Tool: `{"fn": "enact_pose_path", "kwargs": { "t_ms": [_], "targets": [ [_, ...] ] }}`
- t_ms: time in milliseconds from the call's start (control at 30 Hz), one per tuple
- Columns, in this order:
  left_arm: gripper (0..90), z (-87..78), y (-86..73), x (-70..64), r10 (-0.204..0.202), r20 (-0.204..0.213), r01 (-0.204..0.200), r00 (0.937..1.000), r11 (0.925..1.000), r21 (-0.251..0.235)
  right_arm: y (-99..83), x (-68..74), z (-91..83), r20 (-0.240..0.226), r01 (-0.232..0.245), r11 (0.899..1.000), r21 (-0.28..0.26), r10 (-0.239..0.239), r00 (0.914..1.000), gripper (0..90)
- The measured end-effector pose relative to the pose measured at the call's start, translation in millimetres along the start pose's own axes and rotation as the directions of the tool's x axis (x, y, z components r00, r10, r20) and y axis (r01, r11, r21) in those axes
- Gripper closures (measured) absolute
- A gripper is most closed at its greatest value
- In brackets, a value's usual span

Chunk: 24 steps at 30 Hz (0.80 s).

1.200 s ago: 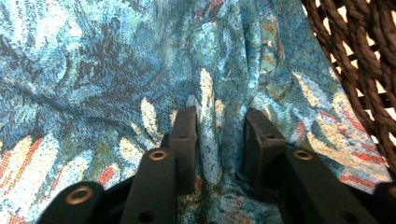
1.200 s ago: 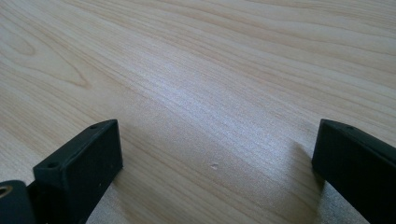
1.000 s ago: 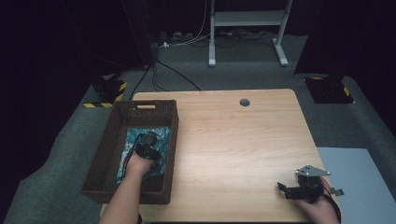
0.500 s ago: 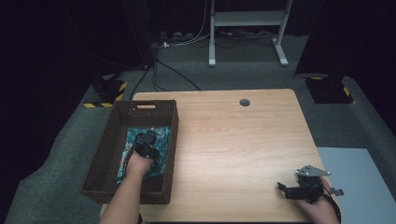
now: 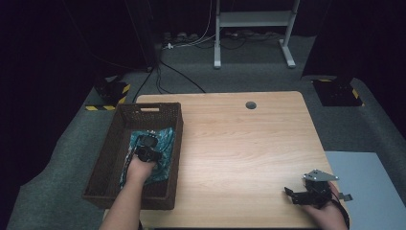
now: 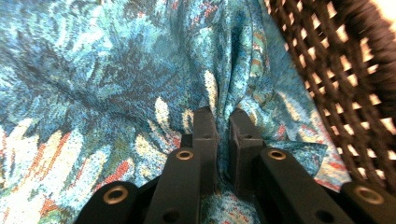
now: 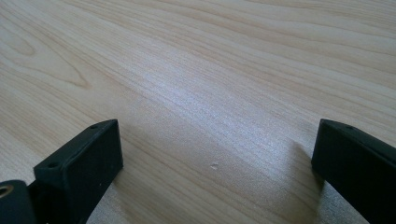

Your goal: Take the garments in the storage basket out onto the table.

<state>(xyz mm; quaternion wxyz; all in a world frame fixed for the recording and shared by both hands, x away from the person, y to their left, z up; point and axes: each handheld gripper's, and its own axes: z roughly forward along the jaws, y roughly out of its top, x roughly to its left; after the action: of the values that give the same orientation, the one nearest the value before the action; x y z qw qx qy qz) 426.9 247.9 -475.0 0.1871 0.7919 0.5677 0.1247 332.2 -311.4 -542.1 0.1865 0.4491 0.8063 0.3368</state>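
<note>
A person sits at a wooden table with a gripper in each hand. A dark woven basket stands on the table's left side, and a blue-green patterned cloth lies crumpled inside it, toward the basket's right wall.

The left gripper reaches down into the basket from the person's side. In the left gripper view its two black jaws stand nearly together, pinching a raised fold of the cloth between them; the fabric bunches into ridges that run up from the pinch. The woven wall of the basket shows close at the right. The grip sits on a fold rather than a flat patch, probably because a ridge gives the jaws something to bite so the cloth can be lifted out.

The right gripper rests low over the table's near right corner, well apart from the basket. In the right gripper view its jaws stand wide apart over bare wood, holding nothing. It appears parked out of the way, ready to take a free edge once the cloth clears the basket.
</note>
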Motion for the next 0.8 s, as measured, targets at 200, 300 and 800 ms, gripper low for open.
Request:
{"fn": "enact_pose_path", "kwargs": {
  "t_ms": [200, 300, 800],
  "targets": [
    [83.3, -8.9, -4.3, 0.0, 0.001, -0.014, -0.002, 0.9999, 0.9983, -0.058, 0.0, 0.3, 0.0, -0.002, 0.001, 1.000, 0.001, -0.001, 1.0000, 1.2],
    [83.4, -12.0, -6.4, -0.6, 0.004, -0.020, -0.005, 0.9998, 0.9968, -0.079, 0.1, 0.5, 0.1, -0.006, 0.004, 1.000, 0.003, -0.004, 1.0000, 0.7],
    [83.9, -30.8, -16.3, 2.3, -0.022, -0.035, 0.013, 0.9991, 0.9734, -0.229, 0.1, 0.7, 0.3, -0.008, 0.009, 1.000, 0.005, -0.009, 0.9999, 0.2]
  ]
}}
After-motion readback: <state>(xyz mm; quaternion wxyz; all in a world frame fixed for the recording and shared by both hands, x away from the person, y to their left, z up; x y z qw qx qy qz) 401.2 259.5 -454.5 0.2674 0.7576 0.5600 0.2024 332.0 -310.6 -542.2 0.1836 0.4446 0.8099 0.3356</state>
